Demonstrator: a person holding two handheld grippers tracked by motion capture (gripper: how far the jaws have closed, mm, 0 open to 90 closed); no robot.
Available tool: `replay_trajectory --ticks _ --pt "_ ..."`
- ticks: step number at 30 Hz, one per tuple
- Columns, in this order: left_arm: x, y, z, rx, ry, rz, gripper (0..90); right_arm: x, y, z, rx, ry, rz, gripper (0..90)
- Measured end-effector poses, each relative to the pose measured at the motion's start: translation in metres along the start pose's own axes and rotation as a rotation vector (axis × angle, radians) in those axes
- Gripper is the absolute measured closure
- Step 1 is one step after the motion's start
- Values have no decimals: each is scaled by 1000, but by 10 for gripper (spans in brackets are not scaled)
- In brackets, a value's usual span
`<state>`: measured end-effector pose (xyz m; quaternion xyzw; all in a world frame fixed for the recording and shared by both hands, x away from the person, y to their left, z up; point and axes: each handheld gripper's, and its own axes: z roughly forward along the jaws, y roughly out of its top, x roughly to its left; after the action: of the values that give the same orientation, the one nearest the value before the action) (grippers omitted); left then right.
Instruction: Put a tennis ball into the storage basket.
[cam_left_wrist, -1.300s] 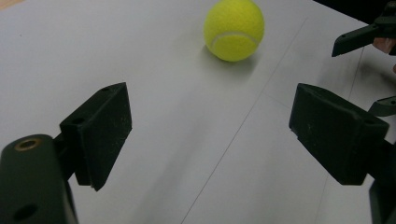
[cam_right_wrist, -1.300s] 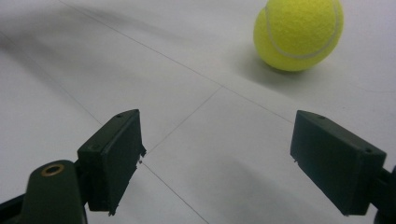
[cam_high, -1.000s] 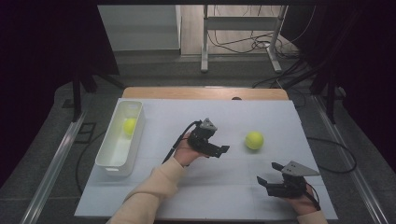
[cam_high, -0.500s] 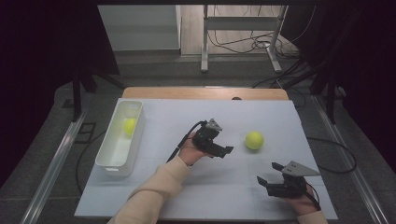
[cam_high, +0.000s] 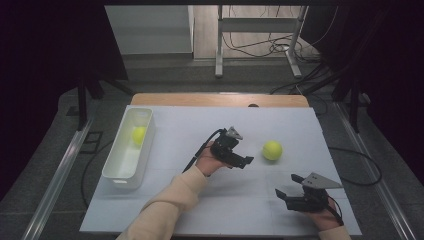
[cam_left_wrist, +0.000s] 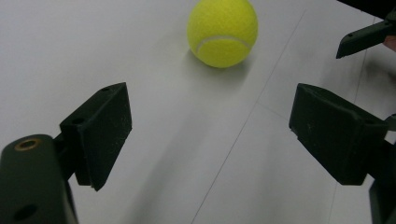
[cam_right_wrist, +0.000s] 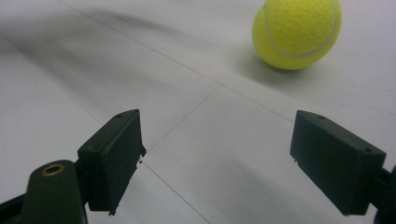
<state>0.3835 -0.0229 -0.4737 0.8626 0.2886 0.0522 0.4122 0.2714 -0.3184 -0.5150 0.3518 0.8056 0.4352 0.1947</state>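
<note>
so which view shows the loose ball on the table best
The right gripper view: the ball is large and sharp there, seam visible, resting on the table. The left gripper view shows it nearly as well, slightly cut by the top edge. The high view shows it small, just beyond the left claw.

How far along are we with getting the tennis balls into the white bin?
One tennis ball already lies in the white bin. The left tool, open and empty, points at the second ball on the table. Grasping and binning it remains.
</note>
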Motion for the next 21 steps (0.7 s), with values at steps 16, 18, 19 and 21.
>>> replay_trajectory --ticks 16,18,19,21 --pt "-5 8 11 8 -11 12 137 0 0 0 0 2 -1 176" --pt "-6 9 12 9 -12 15 137 0 0 0 -1 3 -1 176" --pt "-6 9 13 10 -13 16 137 0 0 0 0 2 -1 176" --pt "-6 10 14 12 -14 17 138 0 0 0 0 2 -1 176"
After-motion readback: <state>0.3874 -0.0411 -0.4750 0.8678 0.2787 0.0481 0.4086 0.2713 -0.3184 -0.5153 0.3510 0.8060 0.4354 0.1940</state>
